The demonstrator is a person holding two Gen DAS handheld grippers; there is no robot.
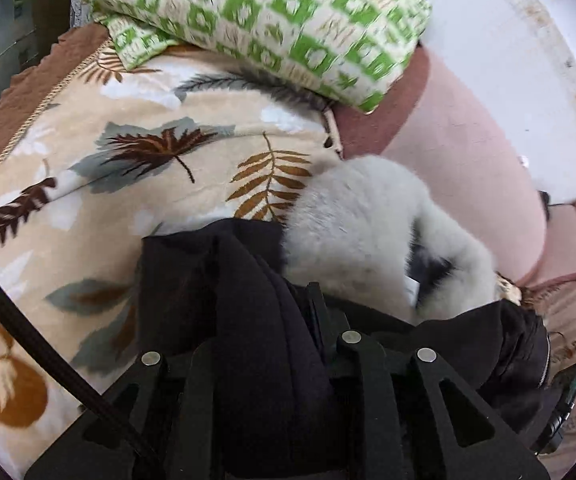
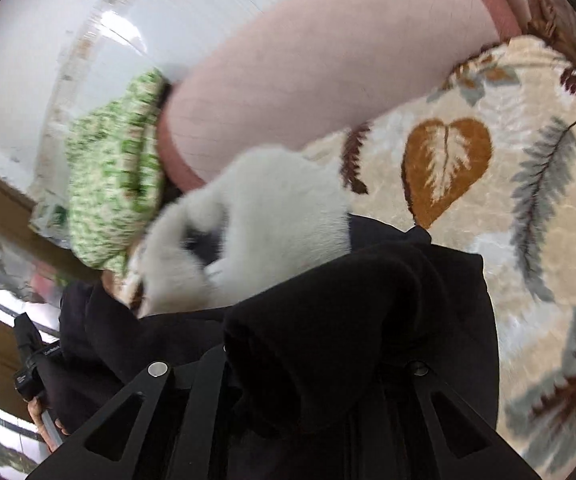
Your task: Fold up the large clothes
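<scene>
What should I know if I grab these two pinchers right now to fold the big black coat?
Left gripper: shut on a bunch of the black coat.
Right gripper: also shut on the black coat, the cloth draped over its fingers.
Where things are: the coat hangs between both grippers above the leaf-patterned blanket. Its white fur trim points toward the pink headboard. A green-patterned pillow sits at the head end.
Done: coat picked up by both sides; the pictures are blurred.
Left: lay it flat on the blanket, then fold it; no finished fold is visible yet.
</scene>
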